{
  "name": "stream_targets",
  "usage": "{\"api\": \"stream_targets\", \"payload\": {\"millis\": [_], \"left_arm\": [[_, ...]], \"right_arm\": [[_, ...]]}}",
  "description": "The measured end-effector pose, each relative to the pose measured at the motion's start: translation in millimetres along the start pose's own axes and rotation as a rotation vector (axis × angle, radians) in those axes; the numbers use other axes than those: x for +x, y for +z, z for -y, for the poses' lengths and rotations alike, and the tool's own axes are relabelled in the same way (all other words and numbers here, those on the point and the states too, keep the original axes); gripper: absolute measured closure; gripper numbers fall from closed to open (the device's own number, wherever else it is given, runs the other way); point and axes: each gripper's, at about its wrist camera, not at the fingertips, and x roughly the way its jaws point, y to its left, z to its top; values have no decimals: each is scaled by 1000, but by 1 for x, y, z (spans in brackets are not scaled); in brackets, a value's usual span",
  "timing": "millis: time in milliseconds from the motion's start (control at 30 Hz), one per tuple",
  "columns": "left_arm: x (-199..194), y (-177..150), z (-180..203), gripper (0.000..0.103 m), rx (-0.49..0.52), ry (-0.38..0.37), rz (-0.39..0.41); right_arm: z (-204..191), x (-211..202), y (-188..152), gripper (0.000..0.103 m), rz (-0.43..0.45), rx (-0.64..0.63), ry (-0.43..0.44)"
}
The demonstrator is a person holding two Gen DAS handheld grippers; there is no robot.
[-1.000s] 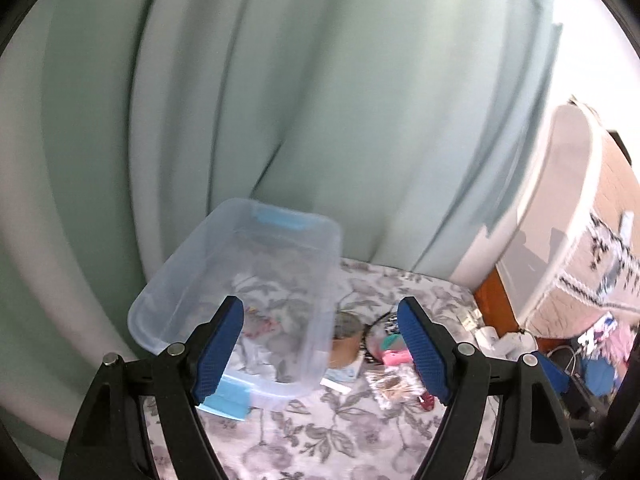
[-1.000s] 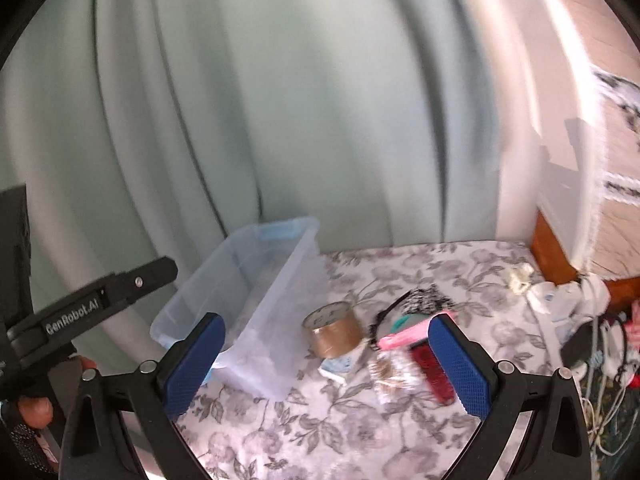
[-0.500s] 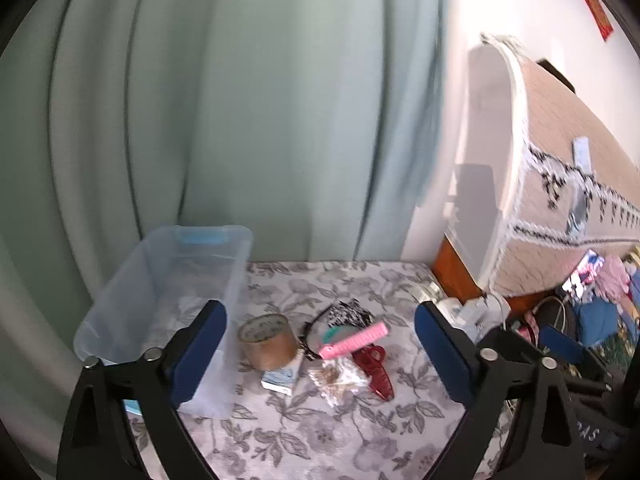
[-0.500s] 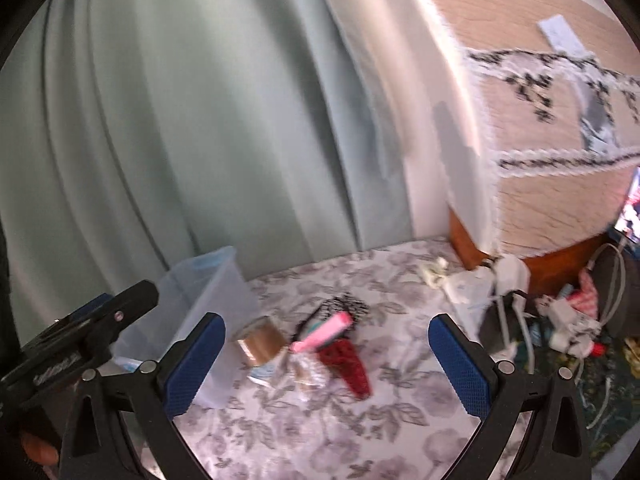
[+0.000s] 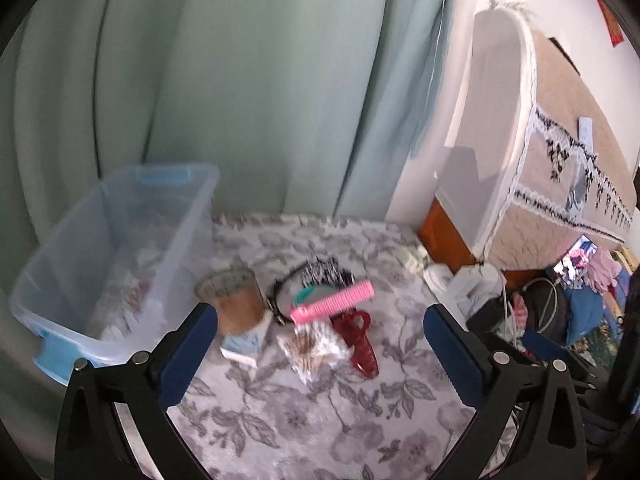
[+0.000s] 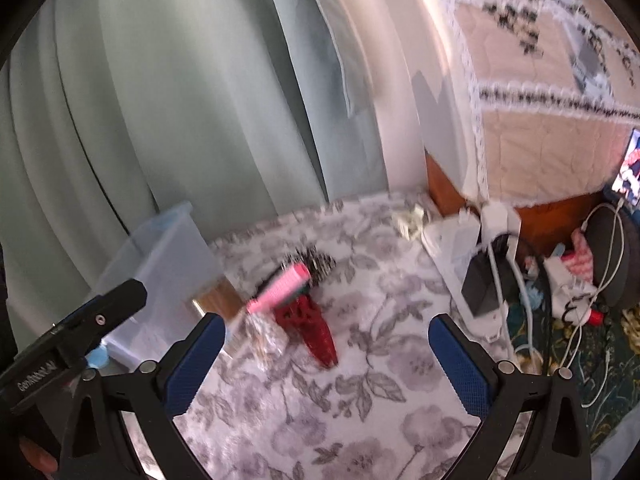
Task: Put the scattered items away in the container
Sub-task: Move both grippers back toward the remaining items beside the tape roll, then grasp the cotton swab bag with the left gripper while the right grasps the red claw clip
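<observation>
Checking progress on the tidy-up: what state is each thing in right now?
Bin: lid off, none of the pile in it.
Tape roll: on end, beside bin.
Pink comb: lying atop the pile.
Red clip: flat on the cloth.
Left tool: opening, empty.
Right tool: open, empty.

In the right wrist view the brown roll of packing tape (image 6: 219, 299) is mostly hidden behind the clear plastic storage bin (image 6: 168, 256), itself cut by the left gripper's black body (image 6: 76, 344), and the crinkled clear packet (image 6: 266, 336) is too blurred to read.
</observation>
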Motion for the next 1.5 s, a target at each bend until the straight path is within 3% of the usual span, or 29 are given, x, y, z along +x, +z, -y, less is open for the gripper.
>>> {"api": "stream_targets", "payload": {"millis": [200,500,767,833,867,1033,1200,1500], "left_arm": [[33,-13,-1,0,29,41,-82],[83,-33,-15,1,5,54,-222],[116,-33,-6,1,19,-1,-289],[128,-33,-5,7,15,-2,-313],[133,-33,-4,12,10,-8,-326],[155,-34,0,17,12,-7,-359],[172,-41,-7,32,-23,-23,-417],[173,-37,-34,37,-98,-85,-448]], "right_arm": [[11,31,-12,0,-118,45,40],[7,77,-33,0,-242,-33,45],[5,116,-35,25,-297,-65,72],[4,125,-36,34,-304,-74,82],[5,131,-36,36,-312,-78,87],[5,147,-39,43,-329,-90,93],[2,161,-39,50,-341,-103,106],[-15,186,-36,51,-346,-178,139]]}}
